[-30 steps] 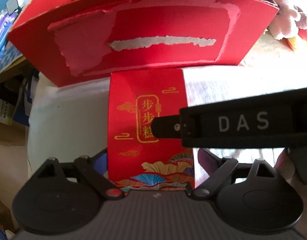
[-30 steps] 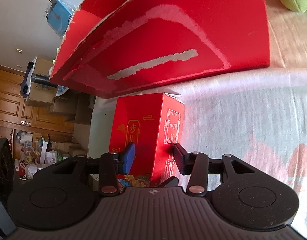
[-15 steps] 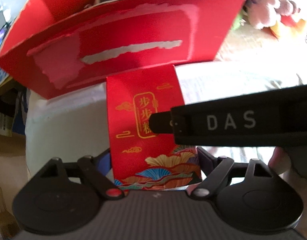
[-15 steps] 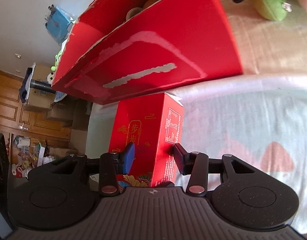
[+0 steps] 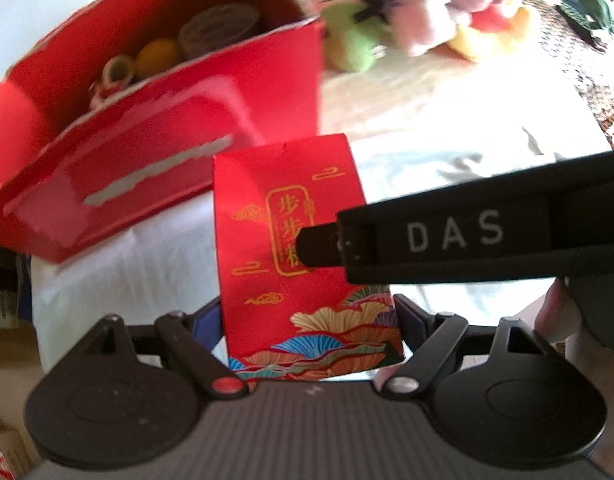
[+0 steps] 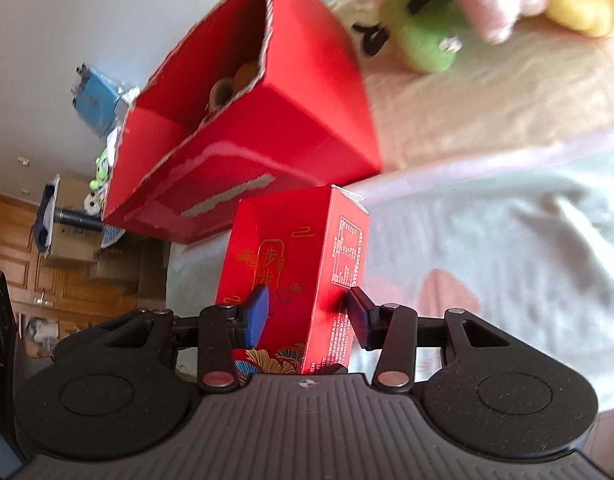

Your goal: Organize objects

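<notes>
Both your grippers, left and right, clamp the small red carton together, held above the bedding, presumably bound for the open red box behind

The small red carton hides its own base behind the gripper body at 6 o'clock, and the right gripper's finger covers part of its gold label. Inside the open red box, the items at 11 o'clock are mostly hidden behind its front wall. The plush toys at 1 o'clock are blurred and cut off by the top edge.
</notes>
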Available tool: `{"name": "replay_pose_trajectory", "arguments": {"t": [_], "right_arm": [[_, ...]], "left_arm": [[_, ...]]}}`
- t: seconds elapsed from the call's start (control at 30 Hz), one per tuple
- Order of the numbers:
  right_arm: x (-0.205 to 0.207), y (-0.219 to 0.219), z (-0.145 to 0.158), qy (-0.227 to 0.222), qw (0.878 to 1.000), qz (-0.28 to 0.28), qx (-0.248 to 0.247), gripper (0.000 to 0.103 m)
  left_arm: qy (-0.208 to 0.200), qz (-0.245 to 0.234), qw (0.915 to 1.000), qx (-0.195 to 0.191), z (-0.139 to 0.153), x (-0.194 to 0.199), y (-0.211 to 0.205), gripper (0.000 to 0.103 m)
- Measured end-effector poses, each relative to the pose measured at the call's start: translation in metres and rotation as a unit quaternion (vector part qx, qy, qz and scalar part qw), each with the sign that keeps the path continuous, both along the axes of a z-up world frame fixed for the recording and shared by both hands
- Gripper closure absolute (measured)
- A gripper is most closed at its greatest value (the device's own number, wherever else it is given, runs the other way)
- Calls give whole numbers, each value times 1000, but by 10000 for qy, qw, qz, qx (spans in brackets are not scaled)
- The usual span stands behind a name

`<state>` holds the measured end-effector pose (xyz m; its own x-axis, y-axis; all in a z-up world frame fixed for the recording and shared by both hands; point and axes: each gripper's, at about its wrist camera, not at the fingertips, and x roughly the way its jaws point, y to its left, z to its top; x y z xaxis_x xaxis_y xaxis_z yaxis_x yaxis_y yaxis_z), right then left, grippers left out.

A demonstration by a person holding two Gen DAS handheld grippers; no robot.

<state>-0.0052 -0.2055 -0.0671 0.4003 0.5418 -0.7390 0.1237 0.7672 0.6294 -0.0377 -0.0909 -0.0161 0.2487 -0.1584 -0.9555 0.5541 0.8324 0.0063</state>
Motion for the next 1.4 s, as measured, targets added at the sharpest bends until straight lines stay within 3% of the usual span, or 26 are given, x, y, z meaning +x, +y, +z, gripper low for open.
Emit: {"name": "replay_pose_trajectory", "arguments": {"t": [0.37, 0.63, 1.1, 1.4], "right_arm": [[-25, -47, 30, -351, 9964, -771, -53, 55], [-26, -58, 59, -882, 9908, -1011, -172, 55], [23, -21, 95, -1773, 9798, -848, -359, 55], [61, 14, 102, -2118, 9742, -720, -291, 56]], "left_arm": [[-504, -664, 9962, -268, 35, -14, -49, 19], [-1024, -763, 9907, -465, 70, -13, -70, 19], [-1768, -430, 9804, -759, 119, 41, -32, 19], [-1987, -215, 9772, -719, 126, 83, 3, 19]]}}
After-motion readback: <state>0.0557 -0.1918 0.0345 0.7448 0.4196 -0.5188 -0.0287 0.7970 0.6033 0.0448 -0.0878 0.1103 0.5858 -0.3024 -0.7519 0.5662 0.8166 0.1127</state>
